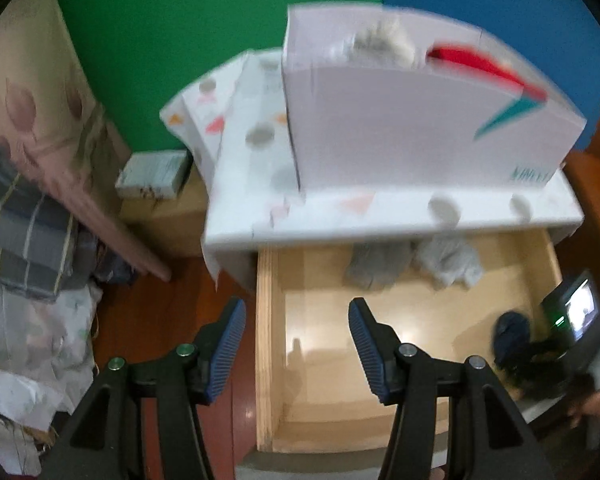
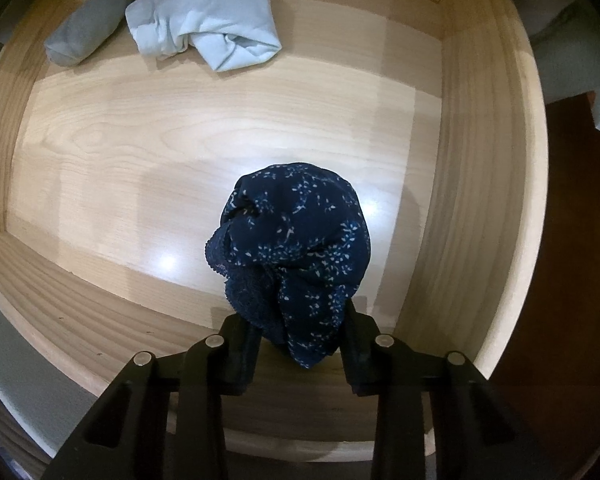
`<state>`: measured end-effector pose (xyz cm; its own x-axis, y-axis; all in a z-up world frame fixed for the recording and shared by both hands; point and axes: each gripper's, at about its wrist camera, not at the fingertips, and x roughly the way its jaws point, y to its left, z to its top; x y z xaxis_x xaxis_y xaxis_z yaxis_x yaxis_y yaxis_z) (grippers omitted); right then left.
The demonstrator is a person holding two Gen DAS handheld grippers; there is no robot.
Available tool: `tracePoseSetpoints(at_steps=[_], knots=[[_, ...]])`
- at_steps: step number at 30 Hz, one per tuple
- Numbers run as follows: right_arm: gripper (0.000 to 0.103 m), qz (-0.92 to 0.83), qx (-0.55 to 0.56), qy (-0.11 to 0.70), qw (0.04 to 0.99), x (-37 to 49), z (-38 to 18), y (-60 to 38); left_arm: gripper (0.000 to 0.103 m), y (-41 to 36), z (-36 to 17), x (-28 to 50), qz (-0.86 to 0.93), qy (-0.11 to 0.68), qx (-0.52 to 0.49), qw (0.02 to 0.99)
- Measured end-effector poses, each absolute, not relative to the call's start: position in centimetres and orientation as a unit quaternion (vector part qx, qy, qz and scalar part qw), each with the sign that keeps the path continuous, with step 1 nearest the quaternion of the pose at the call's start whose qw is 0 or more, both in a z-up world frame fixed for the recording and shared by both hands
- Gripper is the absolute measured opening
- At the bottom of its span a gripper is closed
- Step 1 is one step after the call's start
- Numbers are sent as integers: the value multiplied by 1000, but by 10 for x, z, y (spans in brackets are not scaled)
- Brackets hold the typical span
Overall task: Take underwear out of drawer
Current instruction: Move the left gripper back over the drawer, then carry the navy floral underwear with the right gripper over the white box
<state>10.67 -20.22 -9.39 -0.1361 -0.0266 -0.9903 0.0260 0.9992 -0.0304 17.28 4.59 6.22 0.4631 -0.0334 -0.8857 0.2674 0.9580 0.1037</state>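
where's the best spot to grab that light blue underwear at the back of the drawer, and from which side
Probably the raised rolled fold at the front of the light blue underwear, coming straight down from above. It lies crumpled on the drawer floor, so that bunched ridge gives the tool something to pinch. The grey piece lies close beside it, so stay clear of that side.

This is a home bedroom or a storage corner of one. A pale plywood drawer (image 1: 265, 320) stands pulled out of a white cabinet printed with grey dots and pastel triangles (image 1: 380, 210), and folded underwear lies along the drawer's far edge: a grey roll (image 2: 86, 24) beside a light blue bundle (image 2: 204, 20). A stack of folded plaid bedding (image 1: 24, 224) sits left of the cabinet on a dark red-brown wooden floor (image 1: 148, 304), with green (image 1: 188, 24) and blue foam puzzle mats (image 1: 500, 4) behind.
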Motion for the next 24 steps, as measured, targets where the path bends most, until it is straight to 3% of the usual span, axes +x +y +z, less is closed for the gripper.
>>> tracePoseSetpoints(at_steps=[9, 24], knots=[[25, -24, -5, 734, 679, 102, -89, -195, 55, 51, 1, 150, -70, 516, 133, 844], [24, -34, 18, 681, 731, 115, -43, -196, 55, 54, -9, 146, -63, 489, 105, 864]])
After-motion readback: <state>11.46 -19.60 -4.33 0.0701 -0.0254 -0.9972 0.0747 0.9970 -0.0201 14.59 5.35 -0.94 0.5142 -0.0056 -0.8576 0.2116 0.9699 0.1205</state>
